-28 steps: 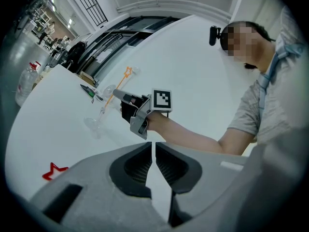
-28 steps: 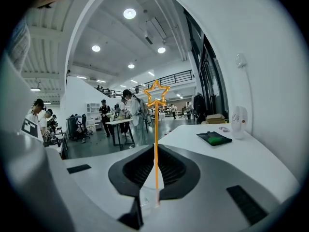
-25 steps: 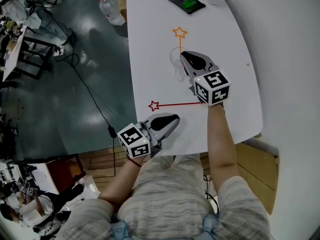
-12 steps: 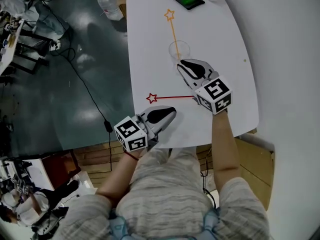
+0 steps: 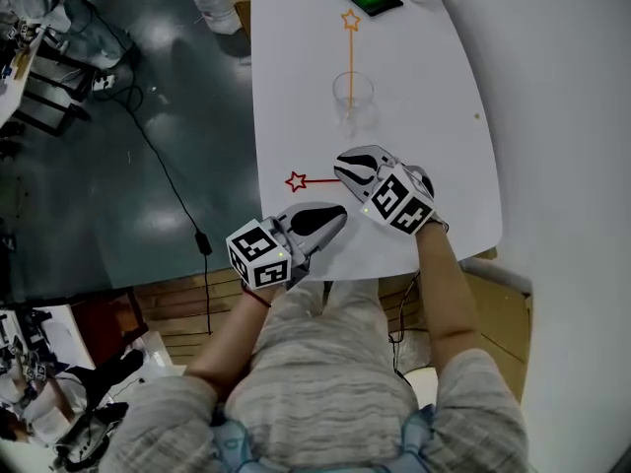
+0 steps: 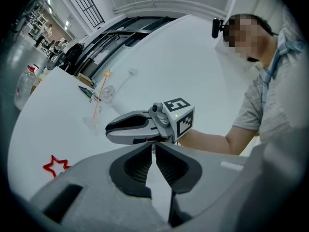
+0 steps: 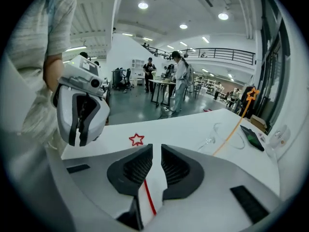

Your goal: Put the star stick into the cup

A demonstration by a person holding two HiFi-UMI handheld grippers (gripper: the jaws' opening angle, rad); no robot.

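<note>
Grasping is judged the step in hand. Farthest from the cup (image 5: pixel 352 92), the left gripper (image 5: pixel 339 216) is held near-shut and empty. Nearer the cup, the right gripper (image 5: pixel 341 167) is set narrowly apart astride the flat-lying red star stick (image 5: pixel 314 179); closing is called for next.

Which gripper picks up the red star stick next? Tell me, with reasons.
Right. The right gripper has its open jaws astride the red star stick and sits nearer the cup. The left gripper rests beside the stick, empty.
</note>
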